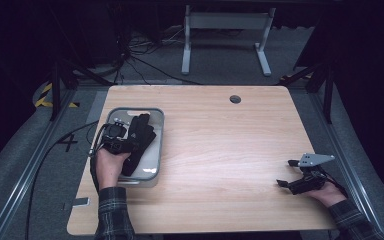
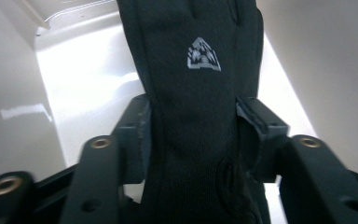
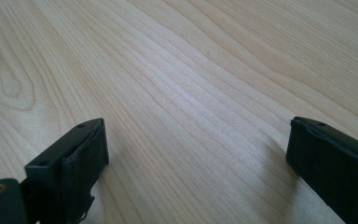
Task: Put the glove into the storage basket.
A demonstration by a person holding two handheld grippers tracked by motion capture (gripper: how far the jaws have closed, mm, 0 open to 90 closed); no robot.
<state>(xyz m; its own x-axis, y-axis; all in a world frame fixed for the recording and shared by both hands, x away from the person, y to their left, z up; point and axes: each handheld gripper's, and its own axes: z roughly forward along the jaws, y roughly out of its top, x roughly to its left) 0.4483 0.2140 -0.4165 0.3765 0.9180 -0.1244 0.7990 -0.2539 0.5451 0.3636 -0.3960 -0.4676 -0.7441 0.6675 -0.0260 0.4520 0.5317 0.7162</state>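
Pale wood-grain table (image 1: 220,150), seen whole in the high view, with dark floor around it and a small round hole (image 1: 235,99) near its far edge. At the left stands a grey bin (image 1: 159,120), its near wall partly covered by the left hand (image 1: 111,165) and its floor washed out by glare. A black glove (image 1: 139,137) lies lengthwise in the bin, the cuff end hidden under the left gripper (image 1: 116,136). In the left gripper view the glove (image 2: 200,116) runs up between the two jaws and bears a small white emblem (image 2: 203,54); its fingertips are cut off at the top edge and its lower part merges into shadow. The jaws flank the glove closely, one edge against the fabric, the other with a thin gap, so whether they pinch it cannot be told. At the right, well apart from the bin, the right gripper (image 1: 291,175) rests low over bare wood, its hand (image 1: 330,192) partly cut off by the frame. In the right gripper view its pads (image 3: 86,154) stand wide apart, released, with nothing between.
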